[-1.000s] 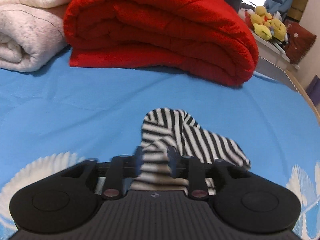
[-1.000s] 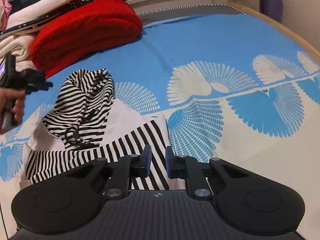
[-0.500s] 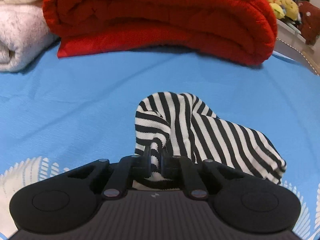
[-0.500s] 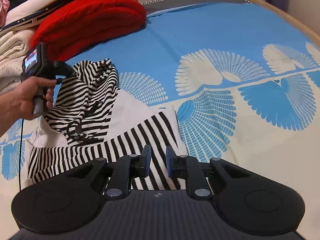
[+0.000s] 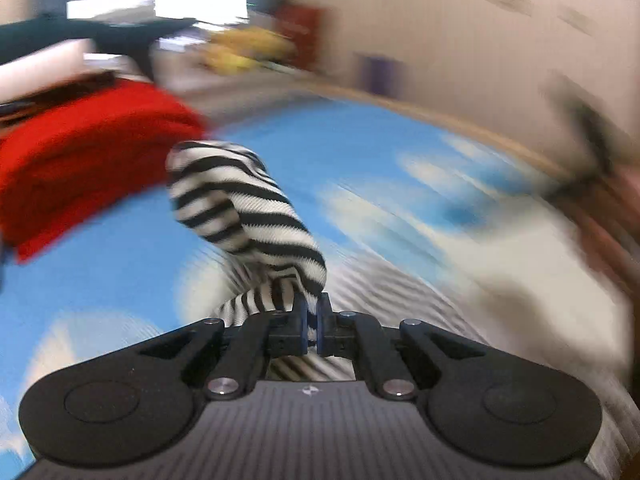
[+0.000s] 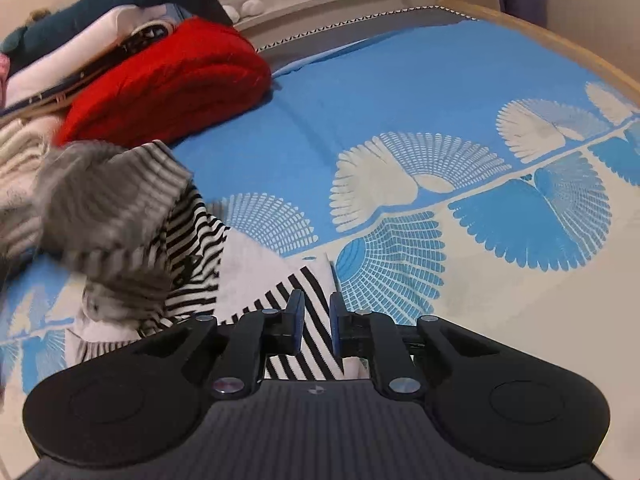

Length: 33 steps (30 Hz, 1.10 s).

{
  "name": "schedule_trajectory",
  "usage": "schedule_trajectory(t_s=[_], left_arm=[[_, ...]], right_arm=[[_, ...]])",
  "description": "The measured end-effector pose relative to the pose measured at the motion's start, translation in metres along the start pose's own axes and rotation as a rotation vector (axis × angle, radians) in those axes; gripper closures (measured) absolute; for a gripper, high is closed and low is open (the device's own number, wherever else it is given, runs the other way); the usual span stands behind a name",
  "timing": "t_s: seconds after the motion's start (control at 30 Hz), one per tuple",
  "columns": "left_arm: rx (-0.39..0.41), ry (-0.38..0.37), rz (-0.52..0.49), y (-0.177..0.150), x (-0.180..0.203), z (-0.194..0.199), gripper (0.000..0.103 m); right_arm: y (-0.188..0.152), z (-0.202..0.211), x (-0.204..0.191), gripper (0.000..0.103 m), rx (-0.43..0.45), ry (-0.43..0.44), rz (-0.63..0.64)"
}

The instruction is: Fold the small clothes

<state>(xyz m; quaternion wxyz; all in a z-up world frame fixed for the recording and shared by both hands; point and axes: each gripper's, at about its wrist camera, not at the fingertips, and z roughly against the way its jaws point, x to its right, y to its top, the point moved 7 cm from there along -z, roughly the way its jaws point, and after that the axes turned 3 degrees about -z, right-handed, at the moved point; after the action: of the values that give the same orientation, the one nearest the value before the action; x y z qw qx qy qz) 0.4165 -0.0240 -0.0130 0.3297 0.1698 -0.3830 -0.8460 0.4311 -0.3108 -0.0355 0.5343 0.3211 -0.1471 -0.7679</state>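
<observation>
Left gripper point(image 5: 312, 318) pinching striped top point(image 5: 244, 208), sleeve end lifted off bed point(image 6: 400, 92), view blurred. Right gripper point(image 6: 316, 320) slightly parted over flat striped hem, grip unclear. Carry sleeve across low, lay it square on body, release only once flat.

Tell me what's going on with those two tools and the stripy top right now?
Left tool shut on the striped top, carrying a fold. Right tool open, hovering over its hem. Red blanket lies beyond, not in the way.
</observation>
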Motion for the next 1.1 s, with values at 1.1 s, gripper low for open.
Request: schedule_trajectory(t_s=[1.1], left_arm=[[-0.125, 0.149, 1.130, -0.120, -0.075, -0.022, 0.102]], right_arm=[[-0.094, -0.045, -0.036, 0.102, -0.299, 0.174, -0.093]])
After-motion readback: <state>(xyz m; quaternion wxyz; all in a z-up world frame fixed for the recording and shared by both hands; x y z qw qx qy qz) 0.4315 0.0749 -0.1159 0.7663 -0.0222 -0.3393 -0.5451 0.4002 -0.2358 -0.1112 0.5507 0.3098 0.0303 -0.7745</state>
